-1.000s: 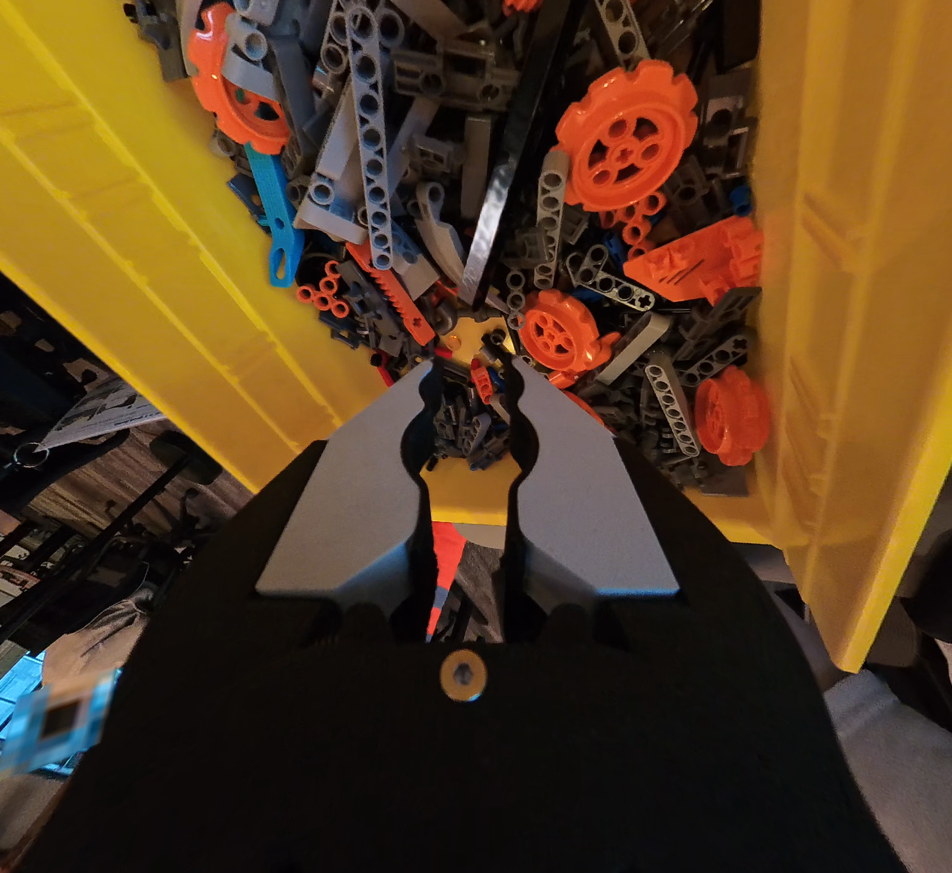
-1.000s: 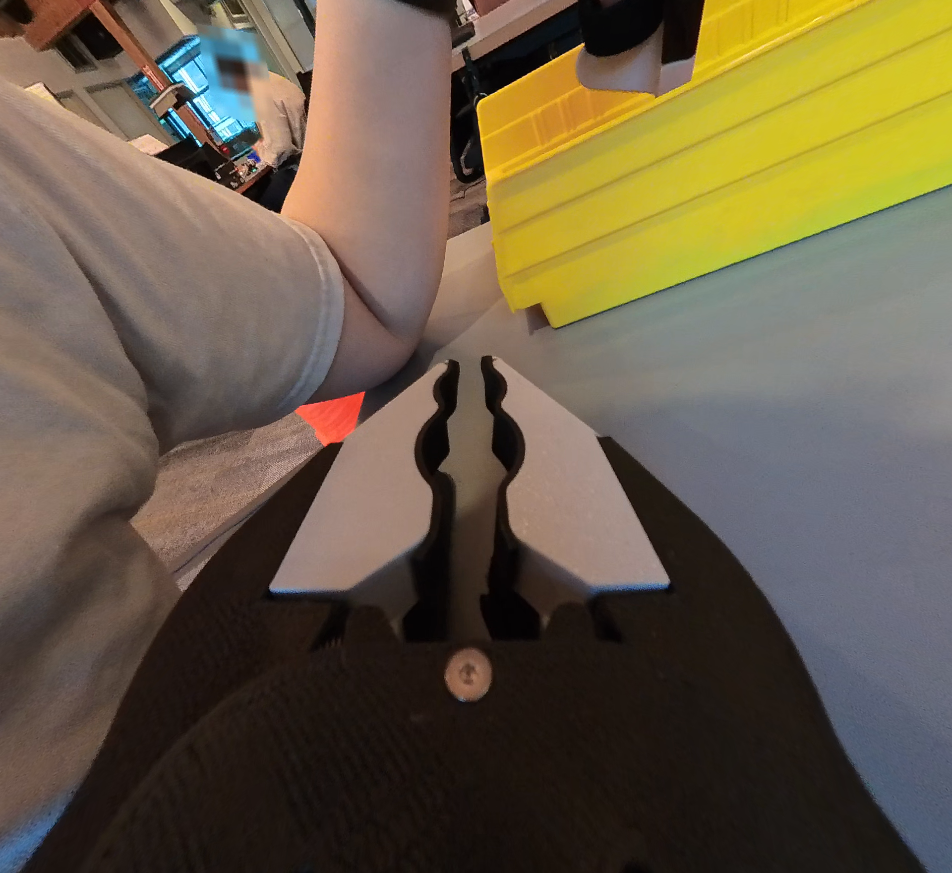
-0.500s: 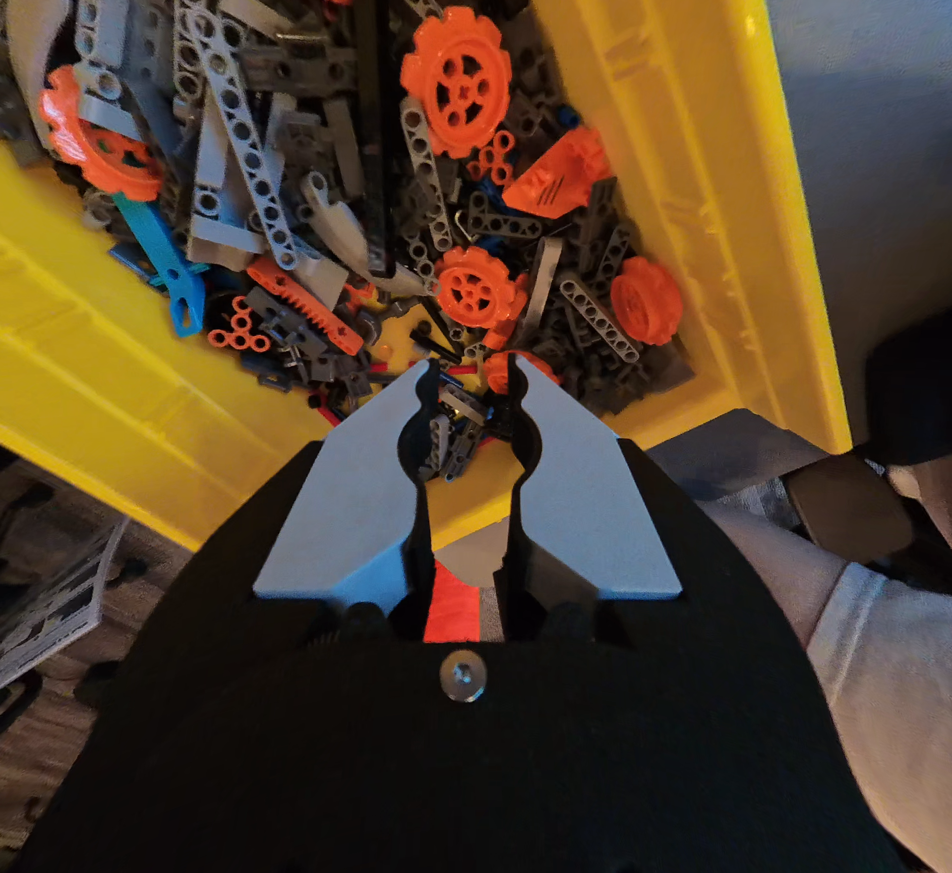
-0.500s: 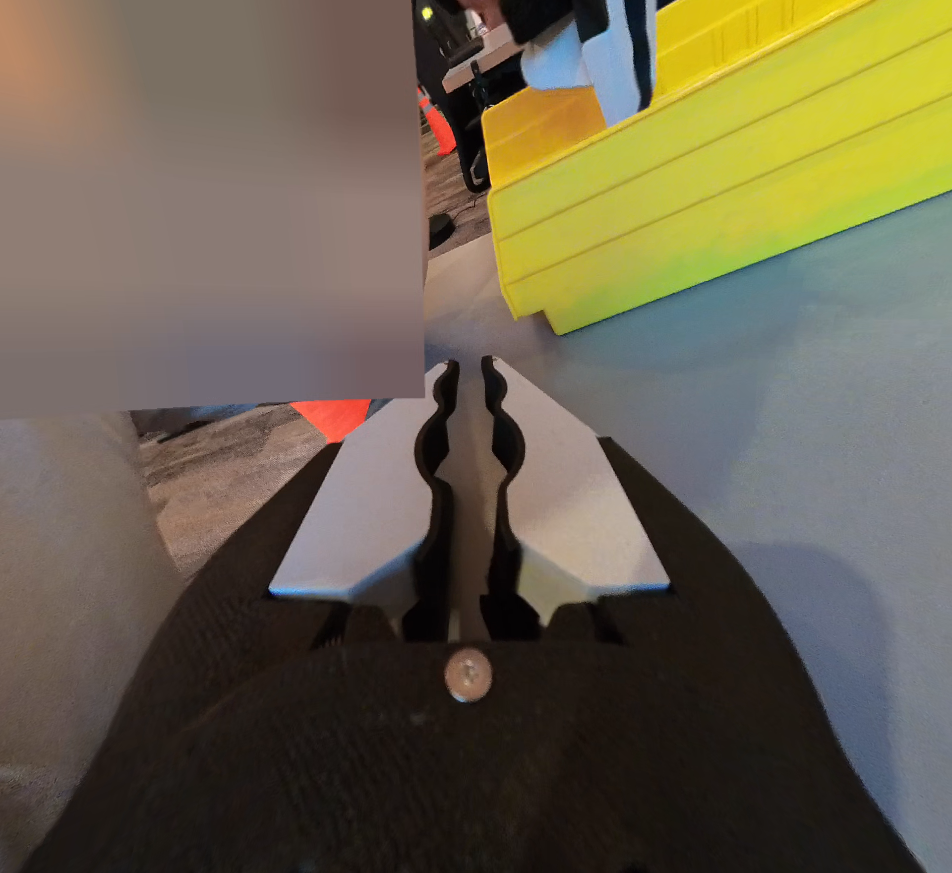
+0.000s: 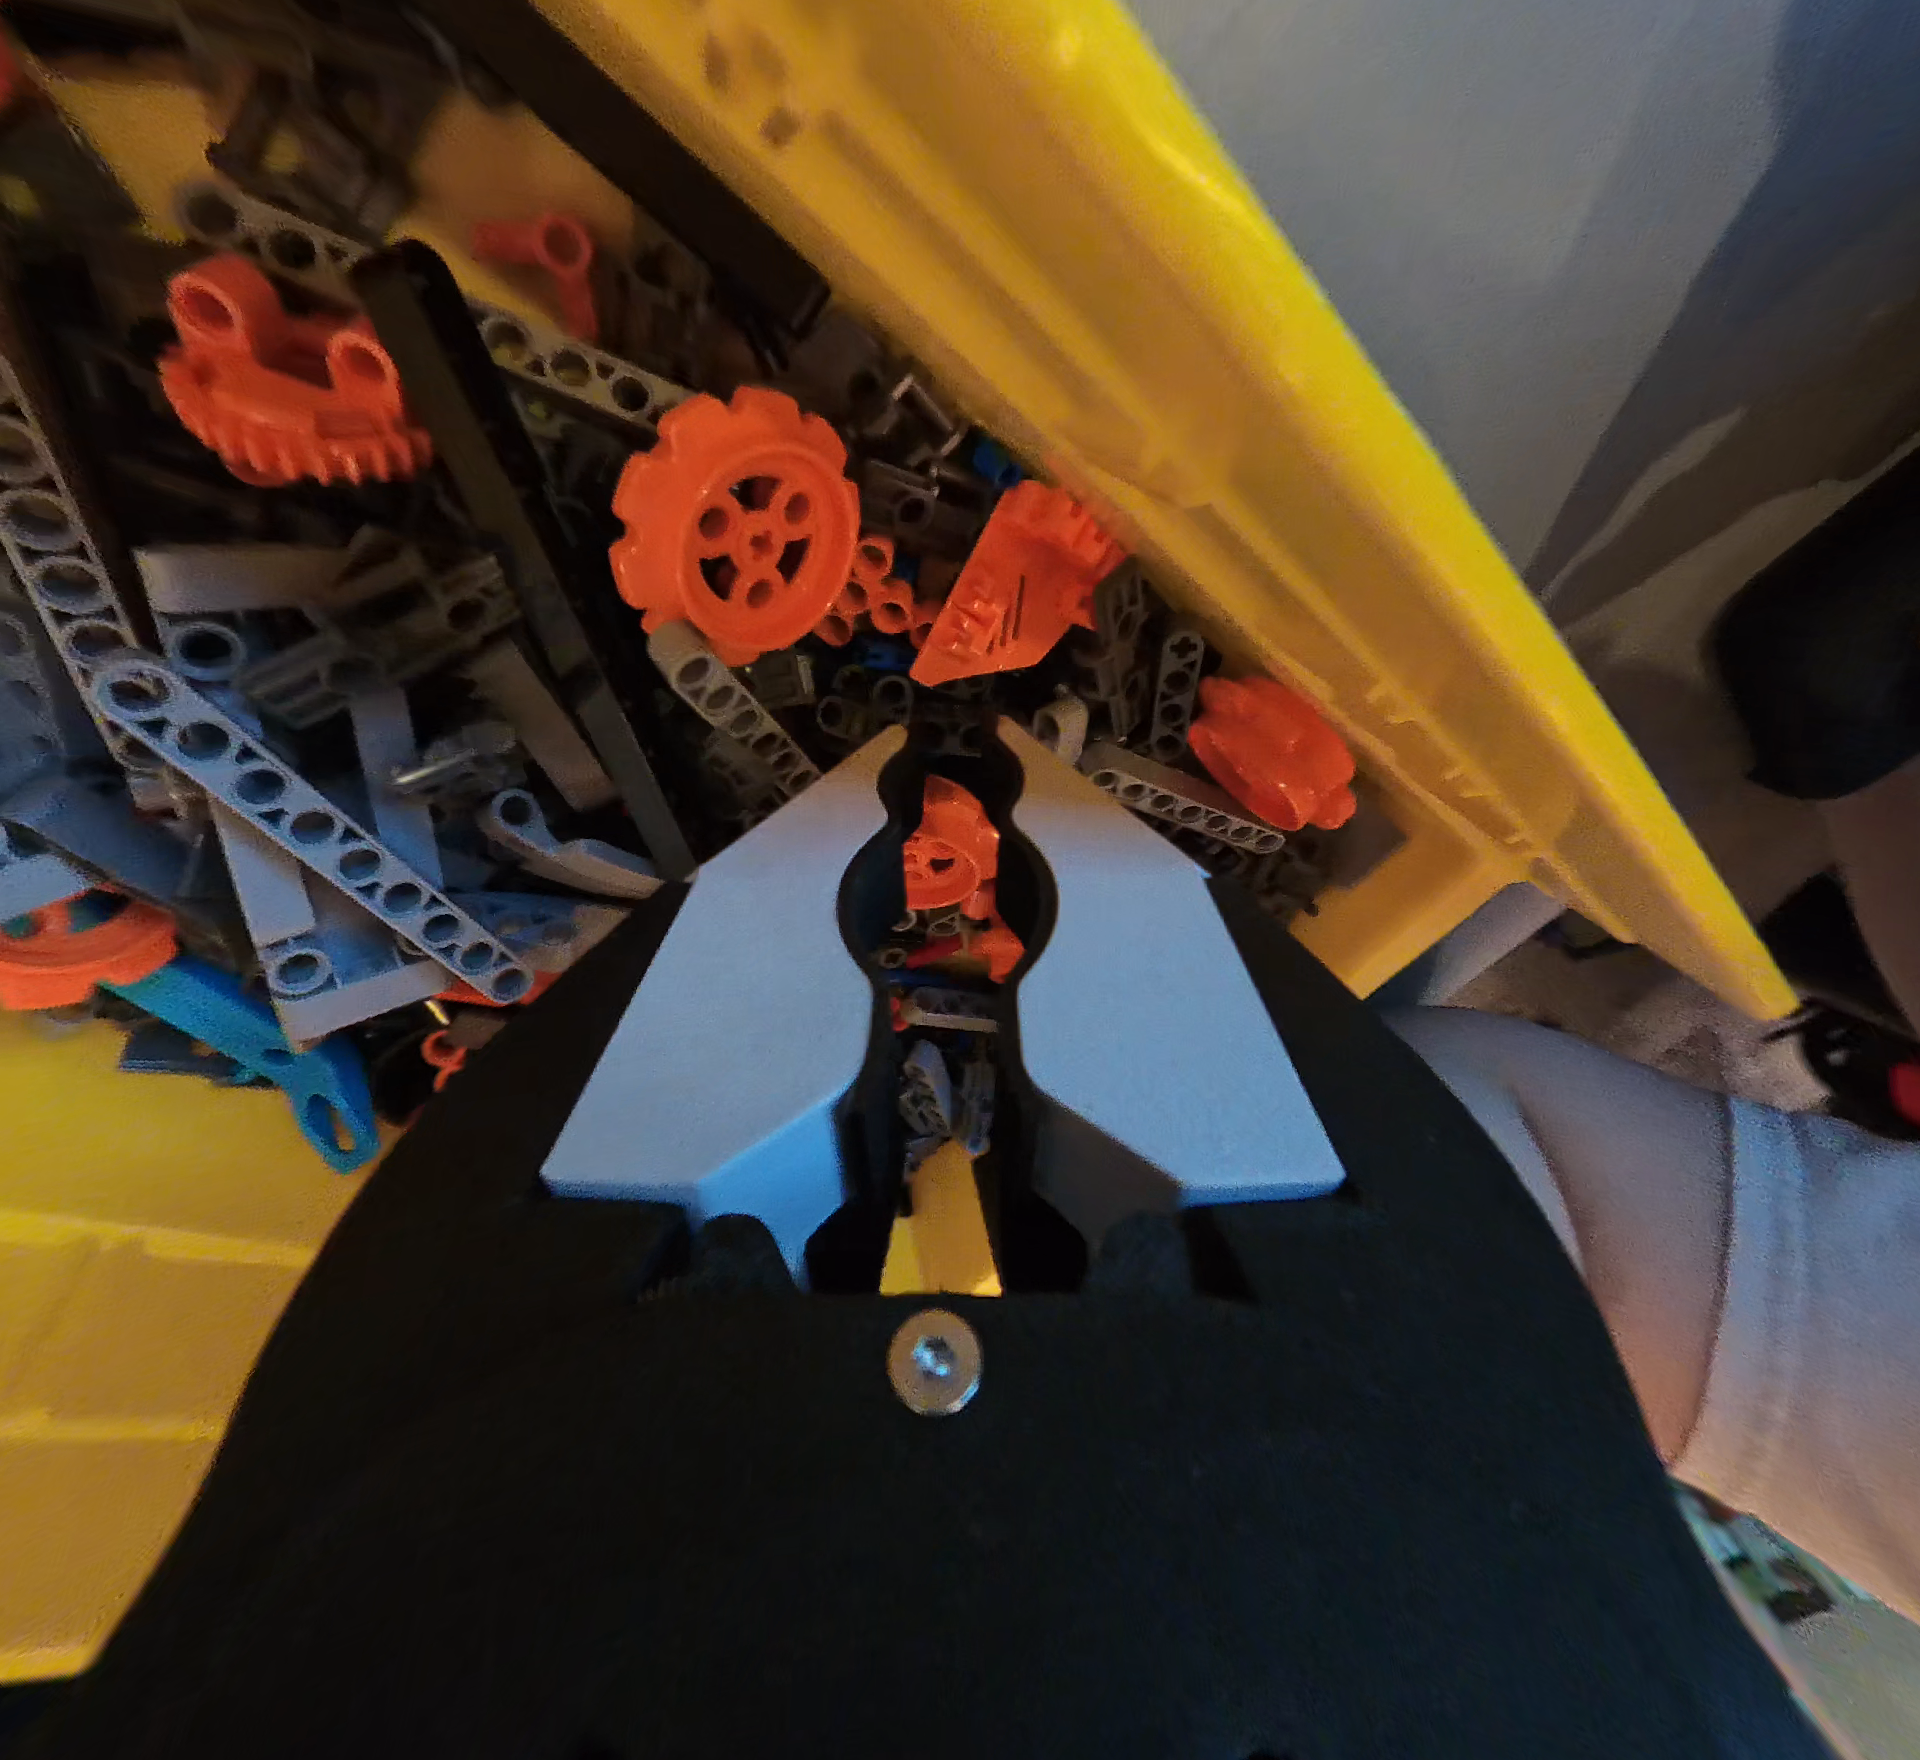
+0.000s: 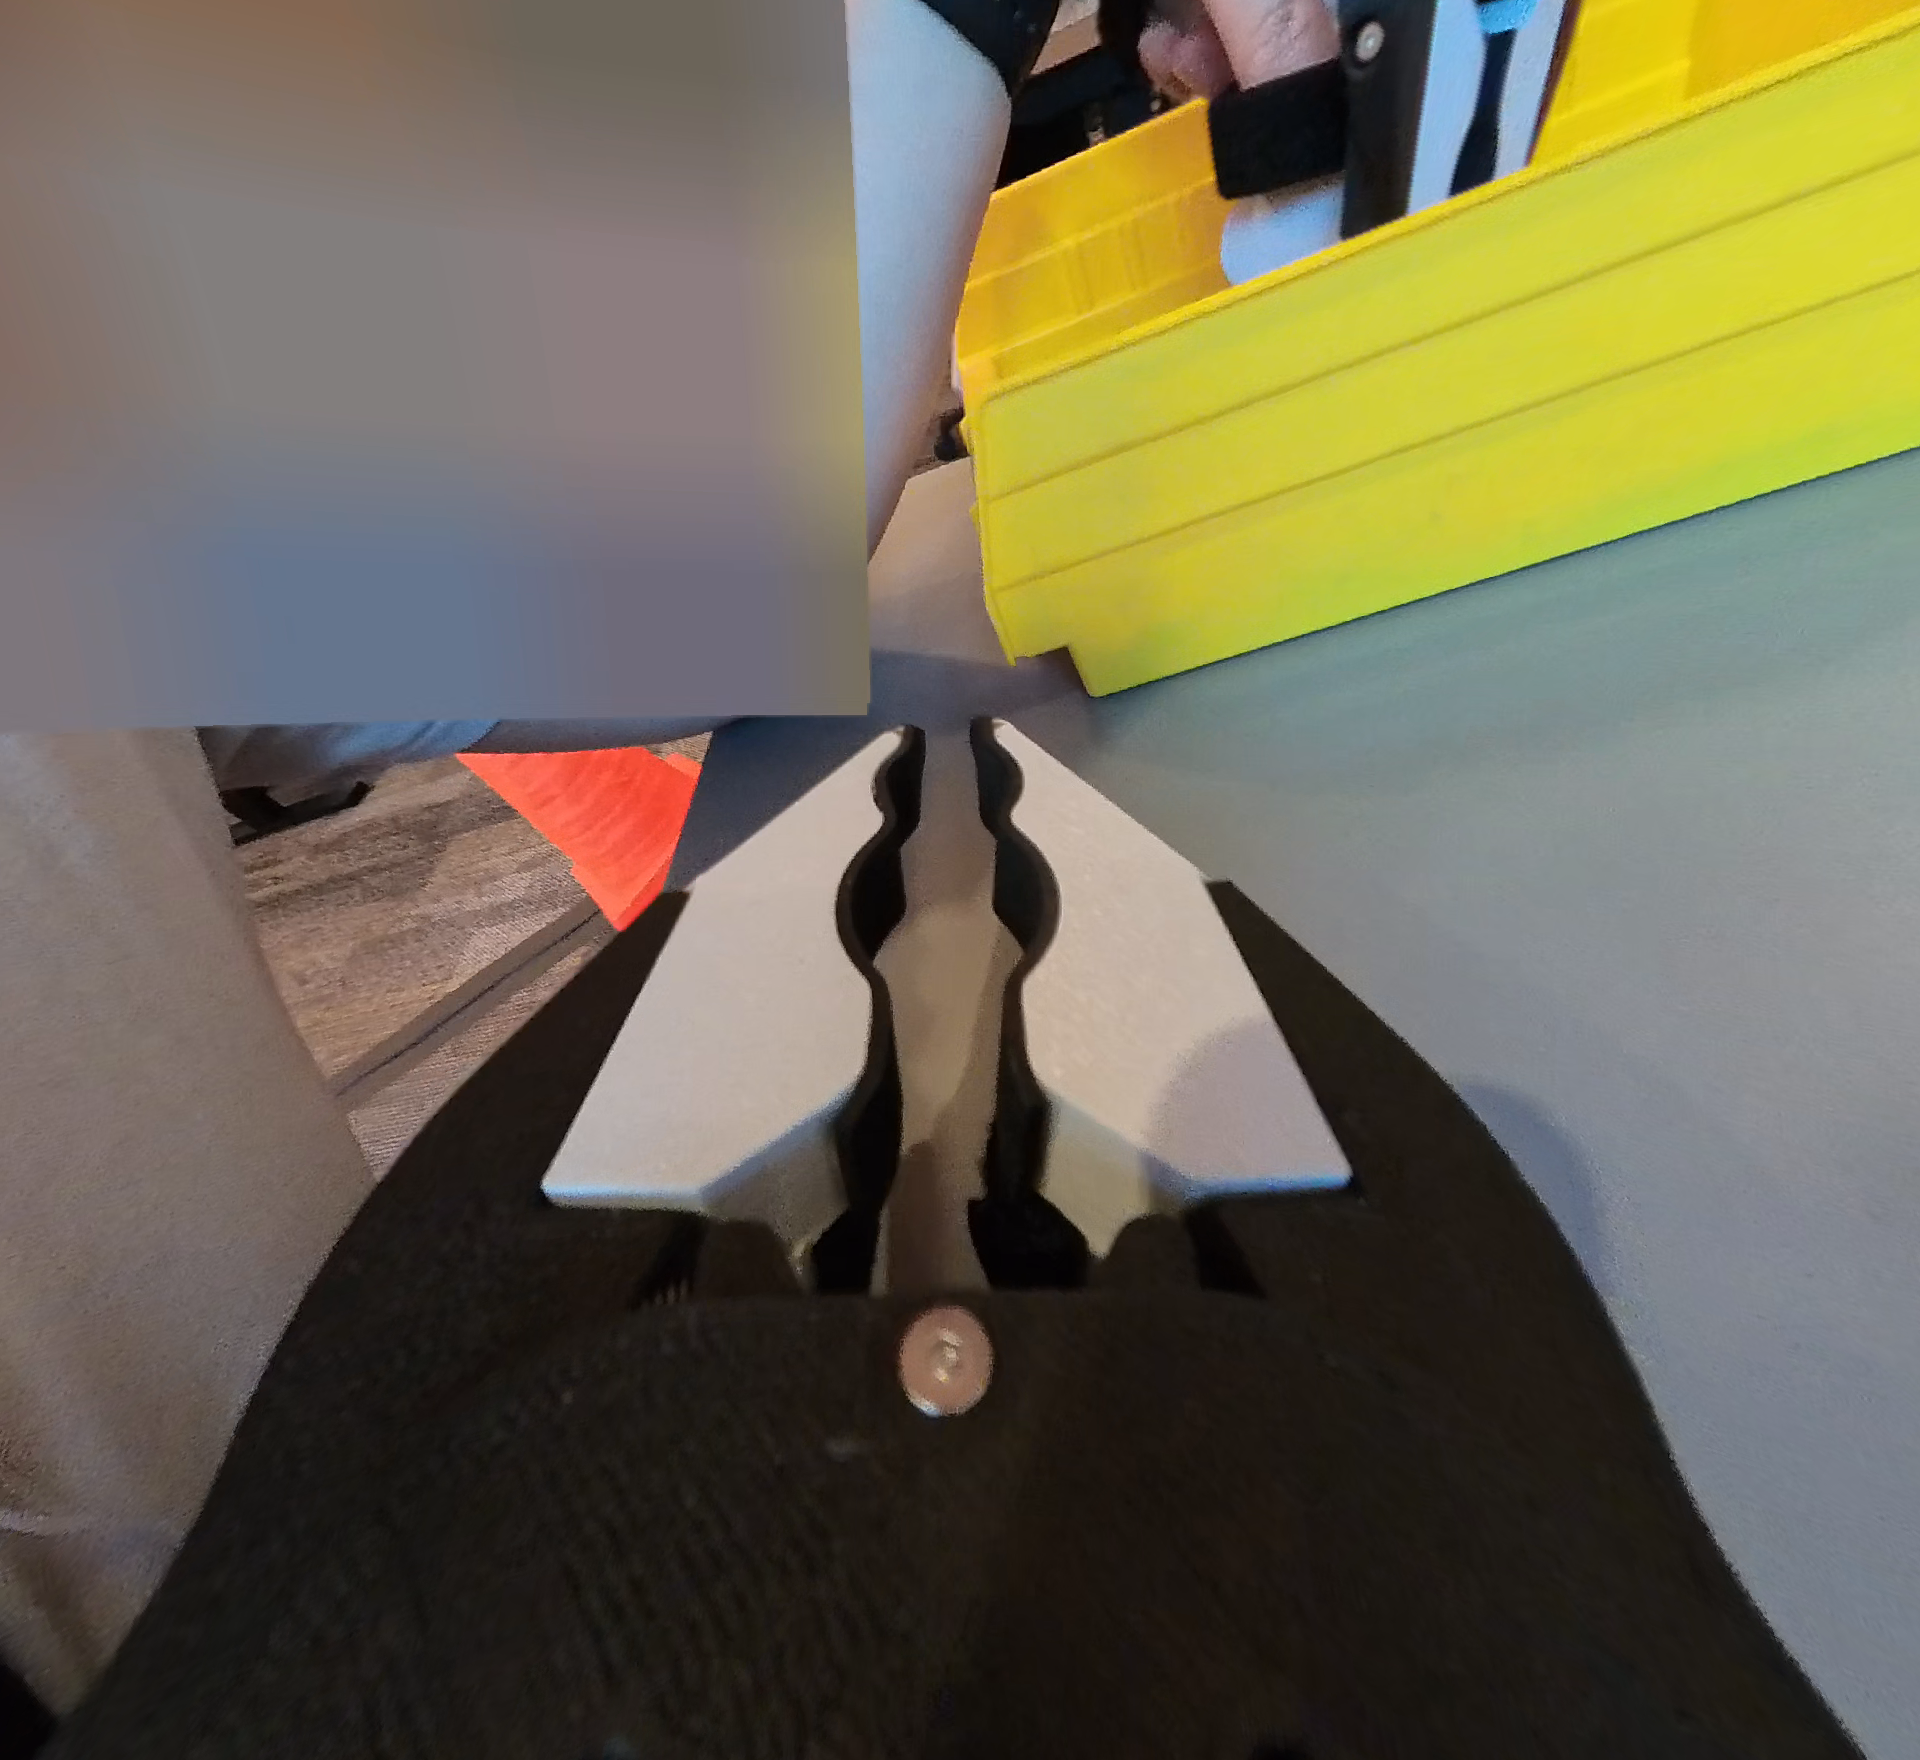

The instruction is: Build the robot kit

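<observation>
- left tool [image 5: 948,736] hangs inside the yellow bin [image 5: 1091,276], jaws parted over the heap of building pieces, a small orange wheel [image 5: 940,853] showing between them.
- right tool [image 6: 945,731] sits low over the grey tabletop [image 6: 1507,879], jaws slightly apart, empty, near the bin's corner.
</observation>
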`<state>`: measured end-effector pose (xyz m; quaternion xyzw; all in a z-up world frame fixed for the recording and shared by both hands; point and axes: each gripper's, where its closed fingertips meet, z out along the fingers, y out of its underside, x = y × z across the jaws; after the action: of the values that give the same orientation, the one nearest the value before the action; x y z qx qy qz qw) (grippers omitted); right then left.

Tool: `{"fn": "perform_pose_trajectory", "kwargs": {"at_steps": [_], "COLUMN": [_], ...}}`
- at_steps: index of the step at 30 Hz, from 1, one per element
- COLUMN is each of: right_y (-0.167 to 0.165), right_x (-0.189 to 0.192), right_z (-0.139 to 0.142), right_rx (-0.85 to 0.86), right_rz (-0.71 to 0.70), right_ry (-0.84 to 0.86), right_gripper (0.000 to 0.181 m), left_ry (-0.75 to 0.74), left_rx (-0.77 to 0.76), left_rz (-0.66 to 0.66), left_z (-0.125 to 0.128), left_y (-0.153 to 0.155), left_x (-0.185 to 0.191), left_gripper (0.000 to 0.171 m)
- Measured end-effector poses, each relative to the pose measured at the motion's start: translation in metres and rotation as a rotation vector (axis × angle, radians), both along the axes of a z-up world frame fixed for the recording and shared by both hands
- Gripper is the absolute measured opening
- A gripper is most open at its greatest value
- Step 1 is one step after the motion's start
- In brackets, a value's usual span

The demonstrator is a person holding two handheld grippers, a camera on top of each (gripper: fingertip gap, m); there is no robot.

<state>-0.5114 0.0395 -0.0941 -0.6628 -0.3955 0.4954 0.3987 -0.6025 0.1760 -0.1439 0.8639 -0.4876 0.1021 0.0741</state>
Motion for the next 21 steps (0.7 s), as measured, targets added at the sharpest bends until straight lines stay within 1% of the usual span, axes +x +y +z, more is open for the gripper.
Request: {"fn": "perform_pose_trajectory", "kwargs": {"at_steps": [5, 7, 9, 12, 14, 16, 18, 21], "right_y": [-0.001, 0.0, -0.006, -0.013, -0.013, -0.011, -0.008, -0.004], "right_x": [-0.006, -0.01, -0.015, -0.015, -0.011, -0.008, -0.004, -0.001], "right_z": [0.005, 0.005, 0.006, 0.005, 0.001, 0.0, 0.001, 0.001], "right_rx": [-0.034, -0.002, 0.017, 0.047, 0.04, -0.007, -0.057, -0.085], "right_rz": [-0.043, -0.053, -0.016, 0.028, 0.032, 0.04, 0.025, 0.016], "right_ry": [0.027, 0.011, 0.009, -0.012, -0.021, -0.007, 0.02, 0.033], "right_gripper": [0.009, 0.009, 0.009, 0.01, 0.01, 0.01, 0.009, 0.009], "left_ry": [0.041, 0.079, 0.136, 0.083, 0.024, 0.011, 0.041, 0.102], "left_rx": [-0.035, -0.082, -0.084, -0.112, -0.078, -0.023, 0.022, 0.031], "left_rz": [0.076, 0.118, 0.182, 0.231, 0.21, 0.139, 0.07, 0.031], "left_z": [-0.002, -0.004, -0.007, -0.001, 0.005, 0.008, 0.004, -0.006], "left_y": [-0.005, -0.012, -0.011, -0.011, -0.006, 0.0, 0.004, 0.008], "left_x": [-0.022, -0.036, -0.052, -0.048, -0.033, -0.019, -0.011, -0.005], "left_gripper": [0.011, 0.012, 0.01, 0.006, 0.009, 0.014, 0.028, 0.032]}}
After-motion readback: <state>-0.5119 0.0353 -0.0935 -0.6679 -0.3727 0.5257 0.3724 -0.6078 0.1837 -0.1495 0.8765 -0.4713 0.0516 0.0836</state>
